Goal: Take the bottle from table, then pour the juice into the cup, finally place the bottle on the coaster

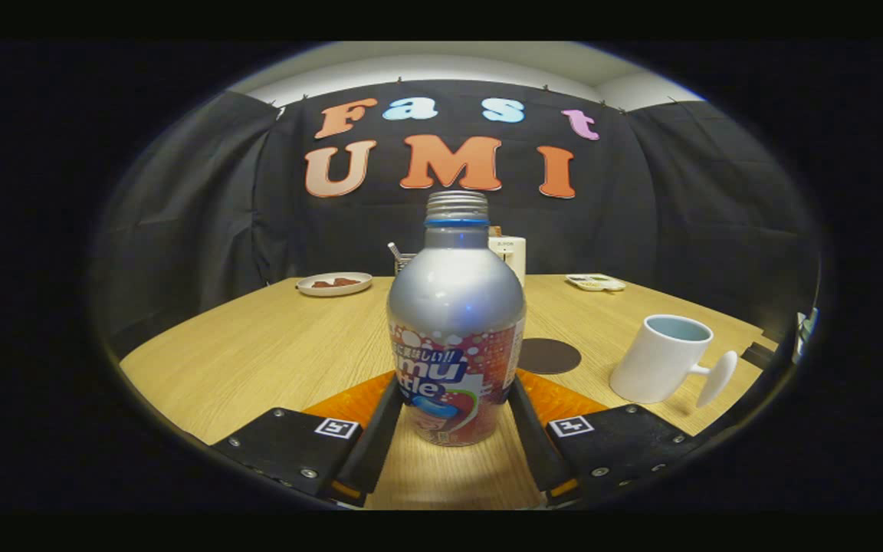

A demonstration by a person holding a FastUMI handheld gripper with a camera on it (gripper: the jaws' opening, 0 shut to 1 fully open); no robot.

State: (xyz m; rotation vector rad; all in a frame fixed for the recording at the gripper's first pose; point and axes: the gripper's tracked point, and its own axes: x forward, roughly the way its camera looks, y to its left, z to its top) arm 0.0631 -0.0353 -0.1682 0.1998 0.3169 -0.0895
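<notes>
- The gripper (453, 429) brackets an upright, uncapped bottle (455, 337) on the wooden table (257, 353), fingers against its lower sides; the hold looks closed, low enough to leave the neck free for pouring.
- The cup (662, 360) and dark coaster (549, 356) wait beyond the right finger, apparently staged for pour and set-down.

Marker tags (336, 428) on hand-held gripper (454, 391) flanking bottle (455, 307)
</notes>
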